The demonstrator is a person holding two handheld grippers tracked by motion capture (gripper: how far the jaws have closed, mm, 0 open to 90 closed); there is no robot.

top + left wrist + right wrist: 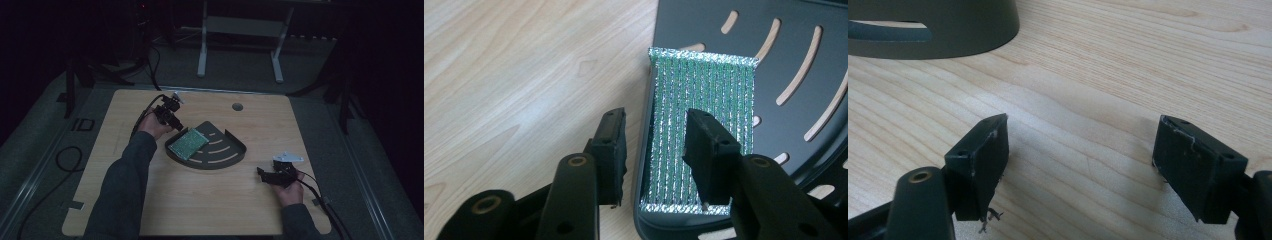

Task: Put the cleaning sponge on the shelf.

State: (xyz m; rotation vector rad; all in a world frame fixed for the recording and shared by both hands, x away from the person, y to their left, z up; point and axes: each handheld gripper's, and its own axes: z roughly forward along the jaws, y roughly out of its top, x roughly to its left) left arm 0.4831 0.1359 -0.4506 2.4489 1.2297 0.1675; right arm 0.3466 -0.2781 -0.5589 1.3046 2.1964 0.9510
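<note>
The scouring pad [701,125] is a flat green rectangle with silvery woven ribs running lengthwise. It lies at the left edge of the dark slotted tray [227,150], one long side against the tray's low rim. It appears light, soft and compressible, with a rough surface unlikely to slip. Recommended hold: across the short width, near the end closest to the rim.

The left hand-held gripper [654,150] is released, jaws apart above the pad's near end. The right hand-held gripper [1080,165] is released wide, low over the bare tabletop [190,200], well apart from the tray.
</note>
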